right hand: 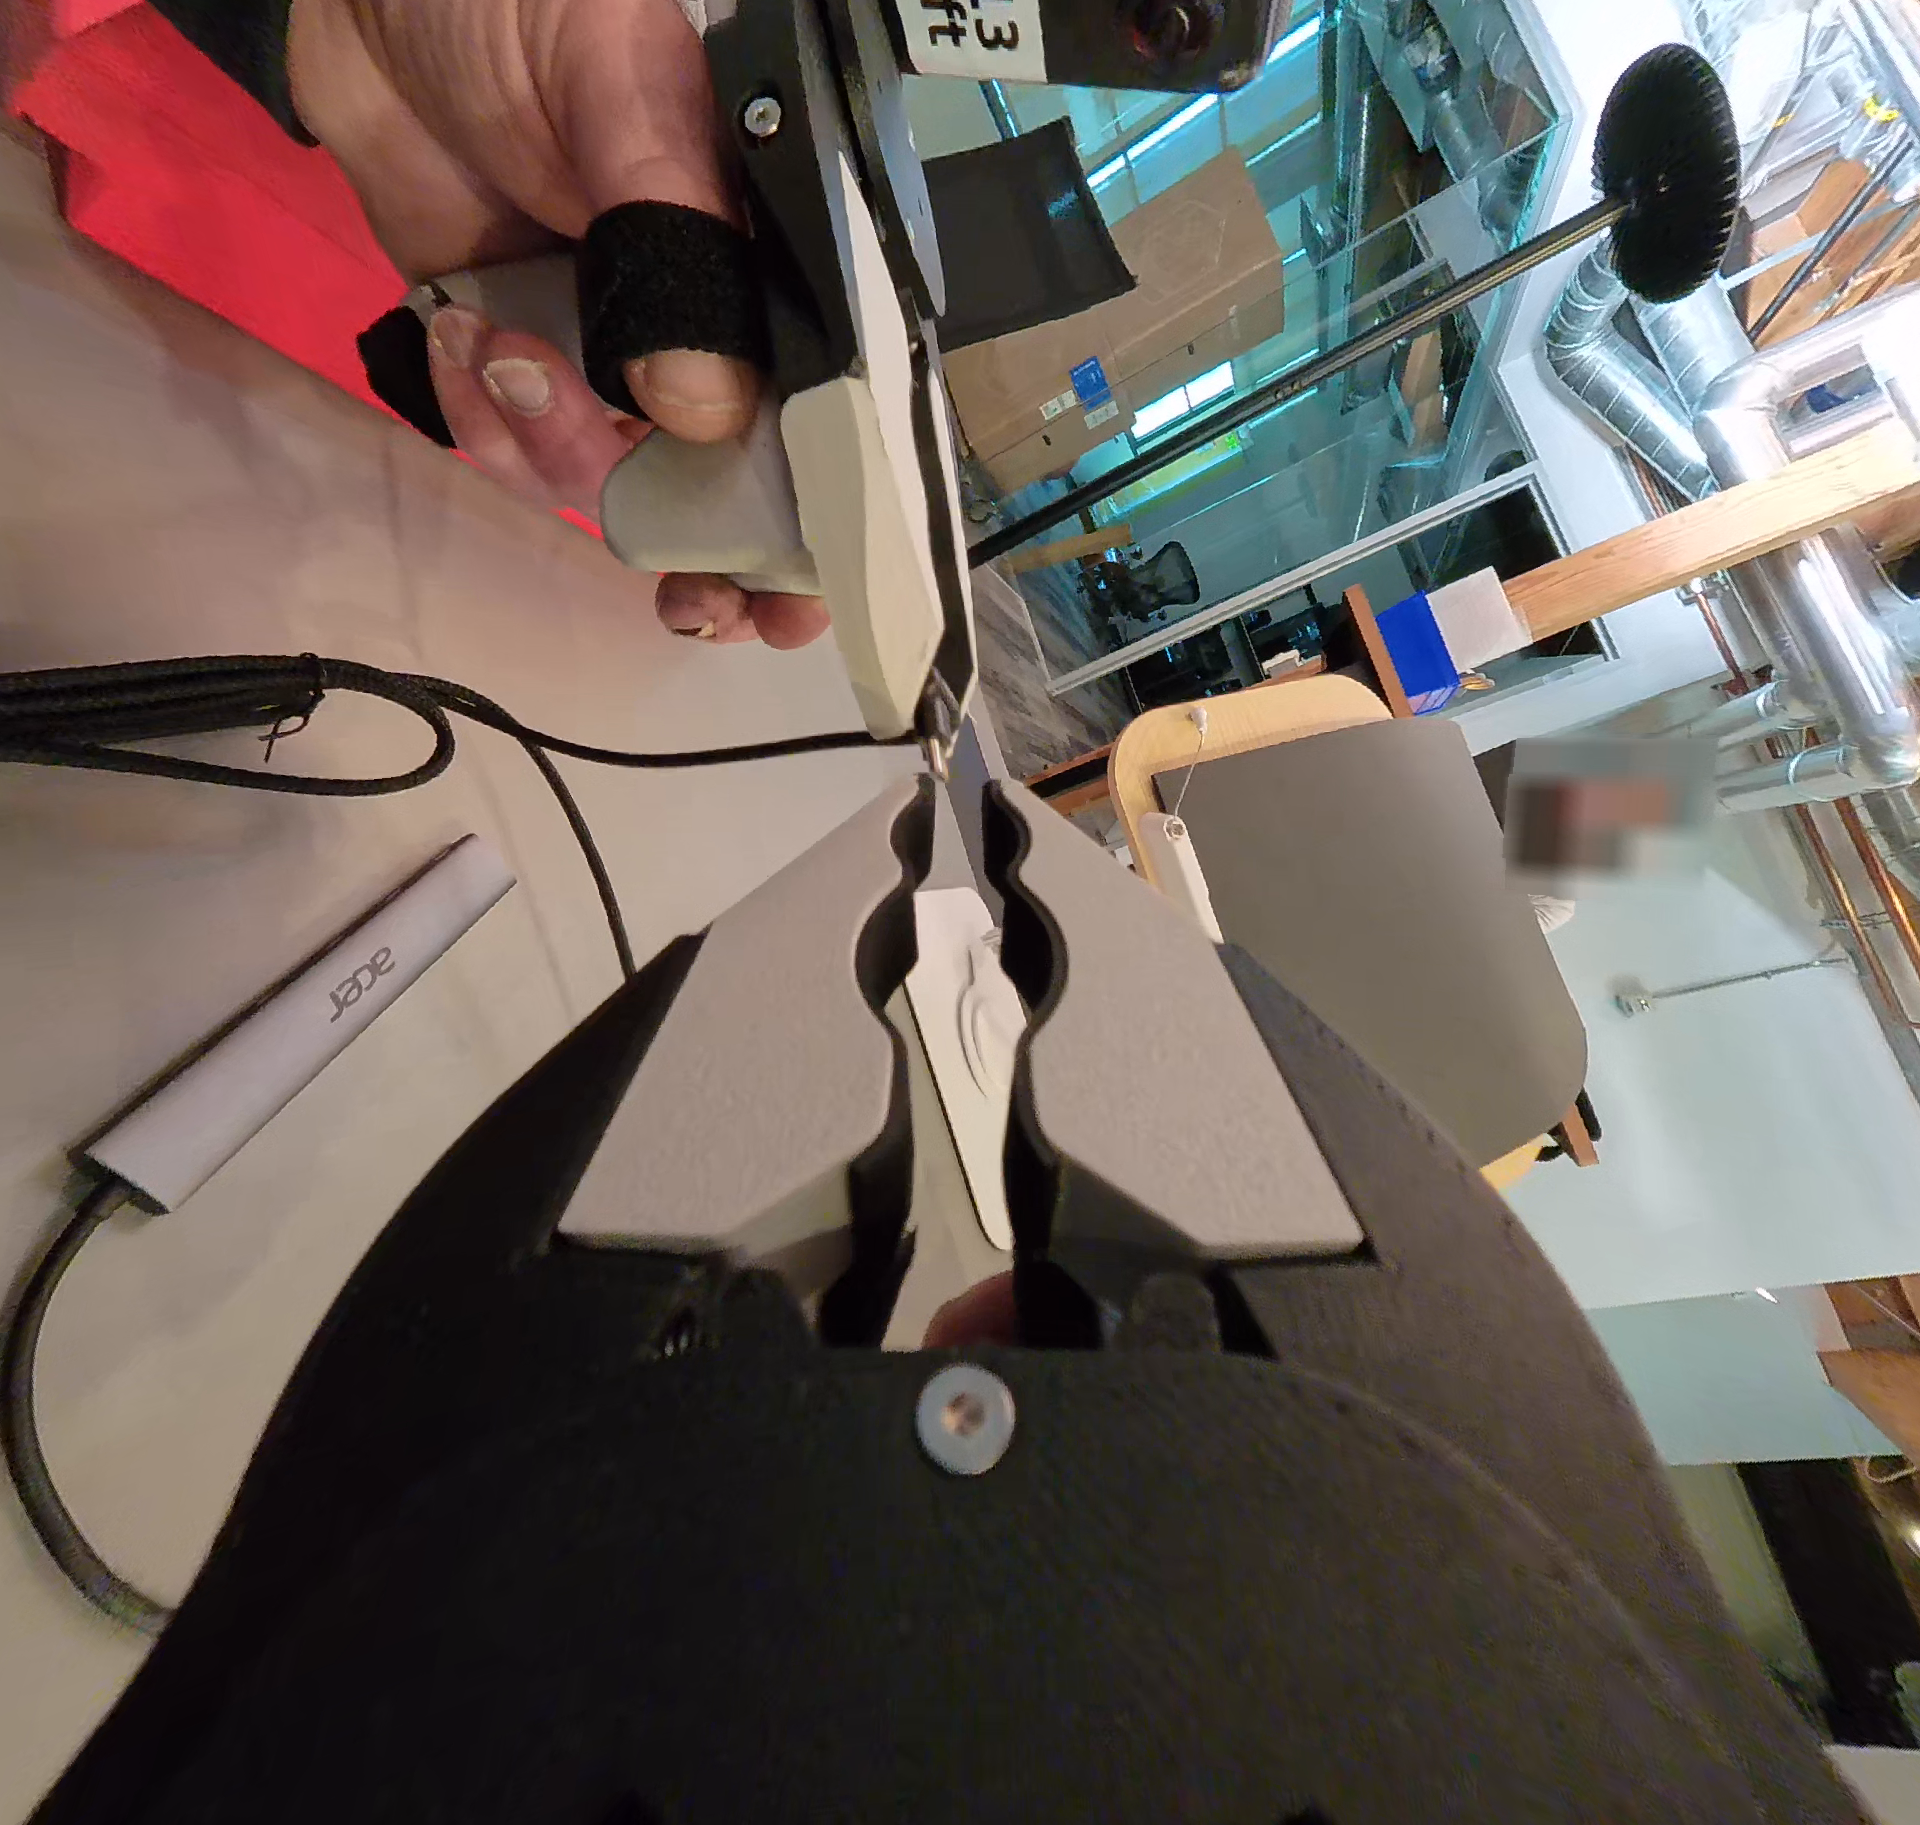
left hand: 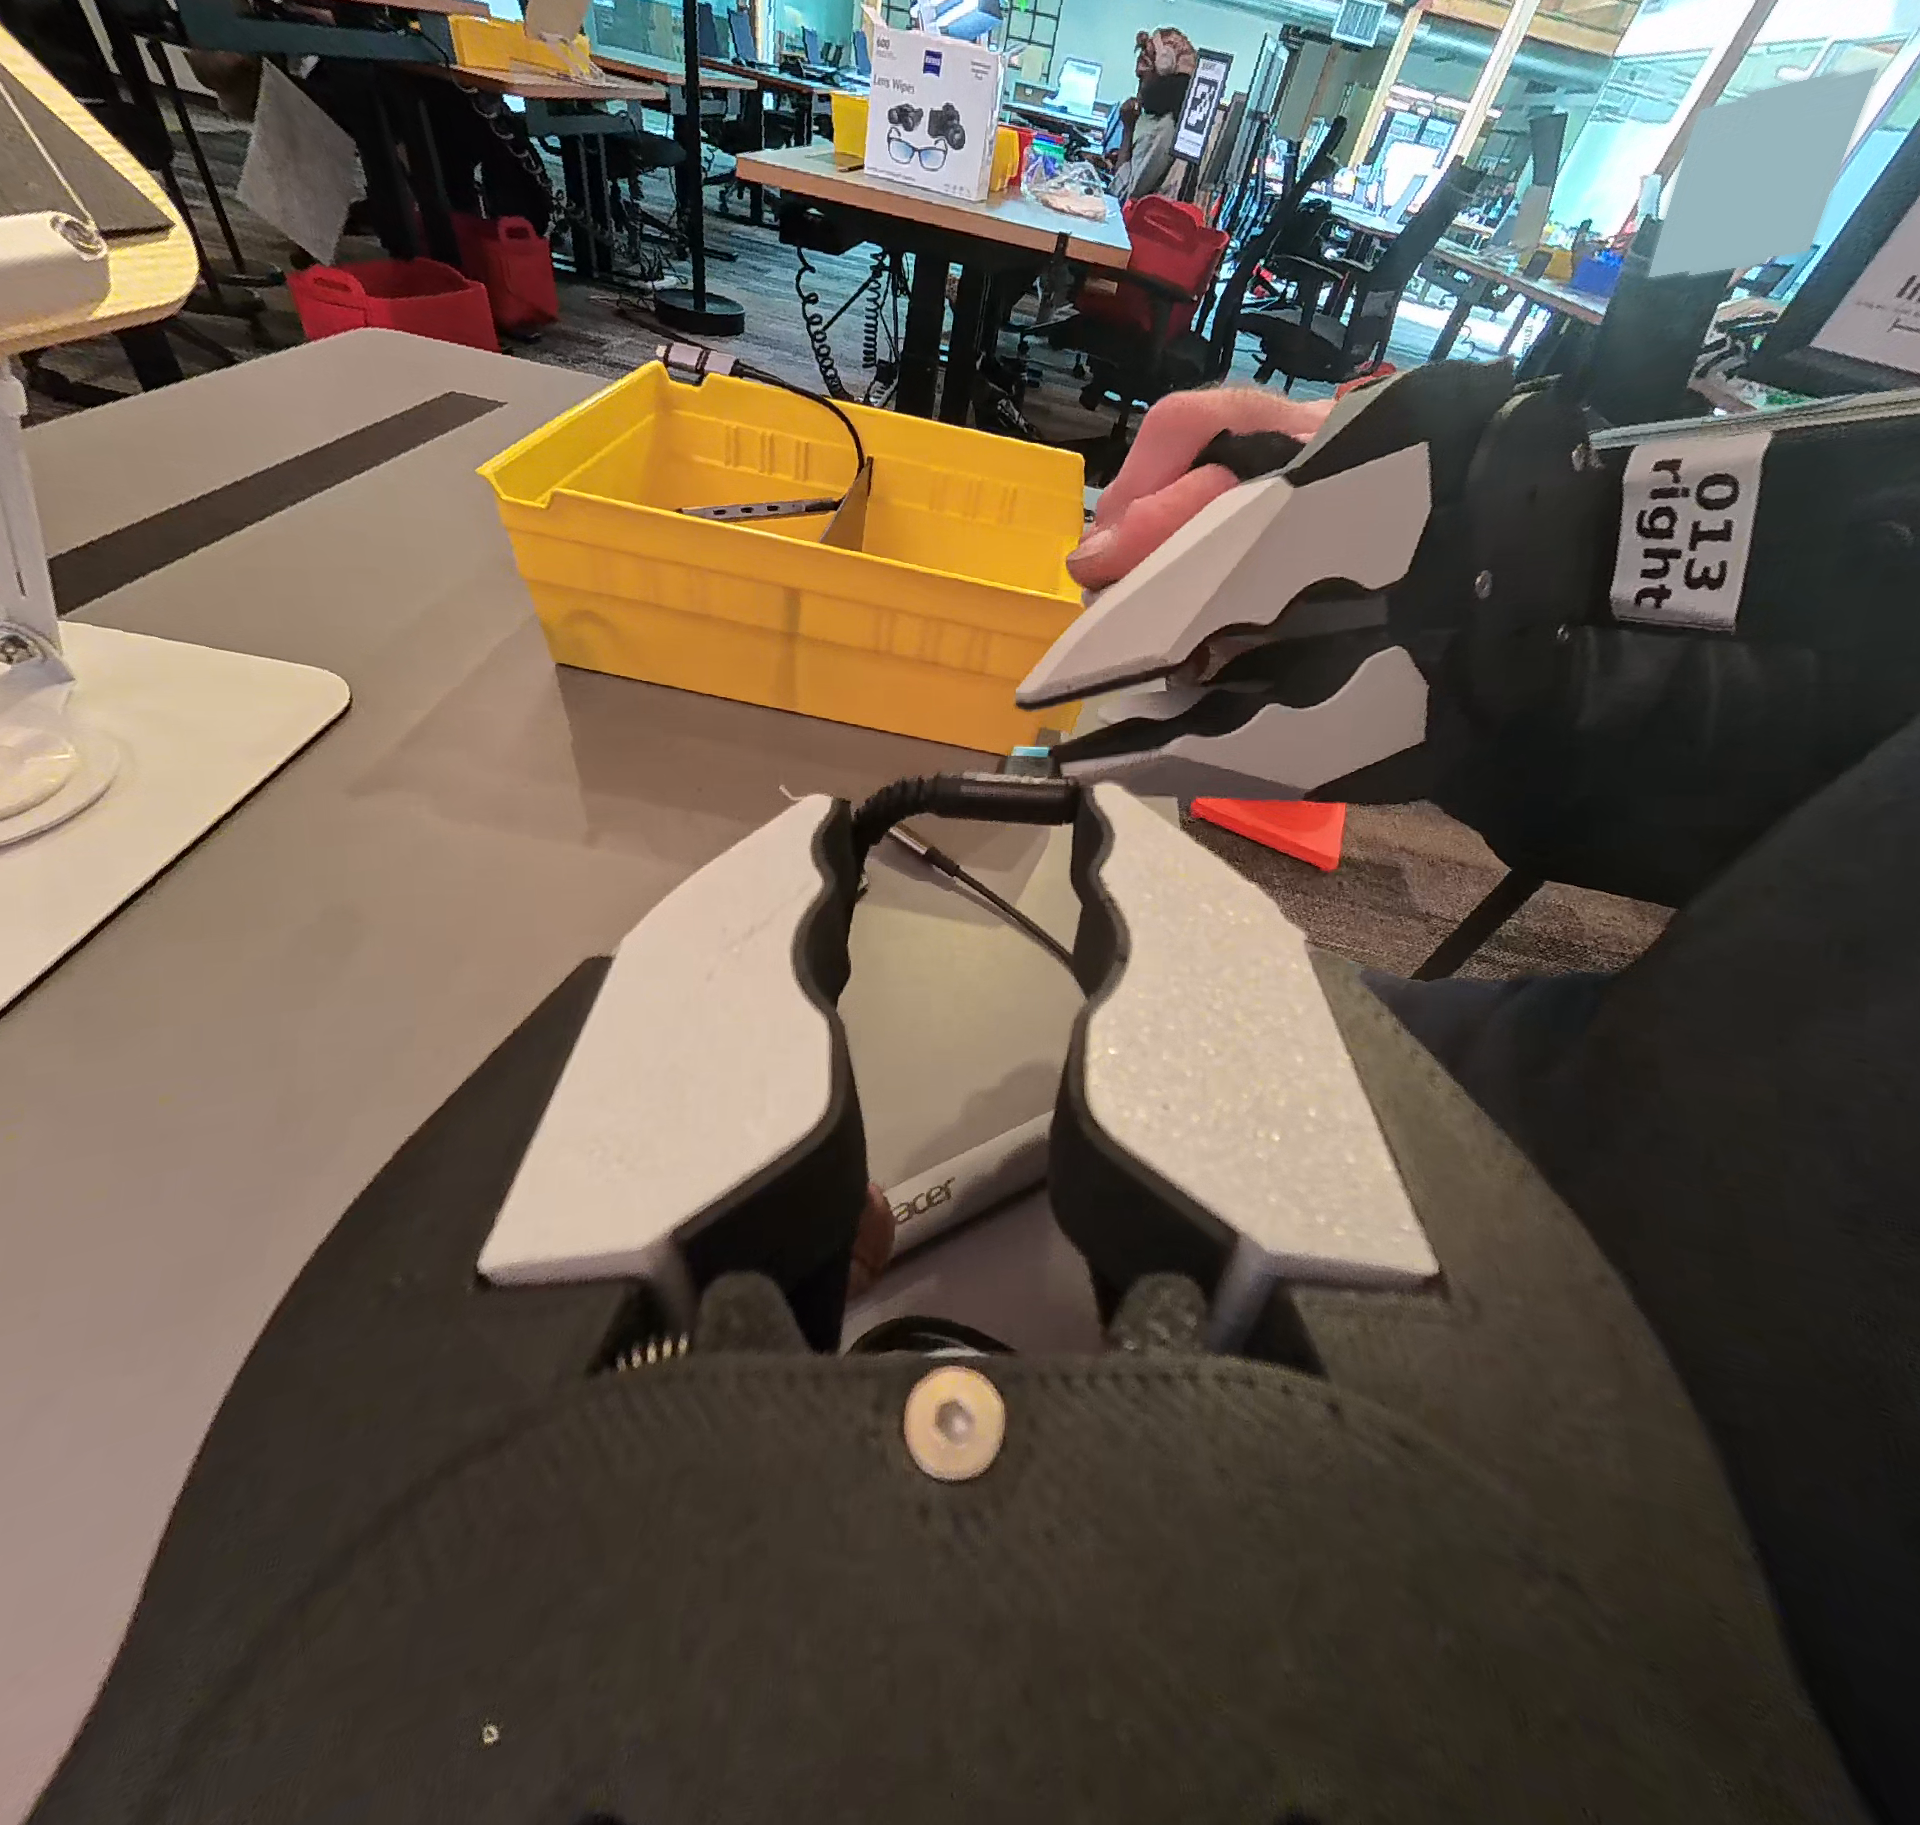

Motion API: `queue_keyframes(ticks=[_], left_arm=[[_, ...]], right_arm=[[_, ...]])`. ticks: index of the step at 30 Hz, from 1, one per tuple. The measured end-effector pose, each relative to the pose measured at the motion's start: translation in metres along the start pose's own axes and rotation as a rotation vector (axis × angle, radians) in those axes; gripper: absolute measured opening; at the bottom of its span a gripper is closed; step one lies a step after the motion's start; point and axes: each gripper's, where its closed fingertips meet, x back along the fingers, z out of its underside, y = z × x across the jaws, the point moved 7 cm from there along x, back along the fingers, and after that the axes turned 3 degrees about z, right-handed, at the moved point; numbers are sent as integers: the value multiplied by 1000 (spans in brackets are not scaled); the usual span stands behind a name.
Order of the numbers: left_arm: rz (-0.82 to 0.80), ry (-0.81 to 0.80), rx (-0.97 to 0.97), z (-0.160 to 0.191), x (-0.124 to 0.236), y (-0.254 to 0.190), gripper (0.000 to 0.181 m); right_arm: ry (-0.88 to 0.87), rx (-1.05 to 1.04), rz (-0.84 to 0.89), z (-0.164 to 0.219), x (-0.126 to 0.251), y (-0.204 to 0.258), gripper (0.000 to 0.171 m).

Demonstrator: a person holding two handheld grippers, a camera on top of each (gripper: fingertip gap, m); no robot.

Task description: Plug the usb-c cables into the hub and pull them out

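Lying below both tongs [left hand: 961, 830], the hub [right hand: 301, 1017] rests untouched.

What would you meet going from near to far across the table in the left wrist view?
Left claw → black cable plug pinched at its fingertips → yellow bin with a divider → second cable's connector hooked over the bin's far rim.

Hub [right hand: 301, 1022]: smooth satin metal. Cable [right hand: 395, 726]: woven braid. Bin [left hand: 790, 549]: glossy yellow plastic. Finger plates [left hand: 1236, 1058]: grainy matt grey.
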Motion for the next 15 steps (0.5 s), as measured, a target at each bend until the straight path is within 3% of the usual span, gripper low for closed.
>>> queue_keyframes(ticks=[4,7,13,15], left_arm=[[-18,2,1,0,4,4,40],[-40,-4,10,1,9,10,40],[-64,-5,10,-1,13,13,39],[-67,-3,9,-2,14,13,39]], right_arm=[[31,-36,-27,7,6,-4,7],[72,-147,-181,16,10,3,10],[217,-230,-543,49,13,36,45],[244,-232,-622,54,15,44,49]])
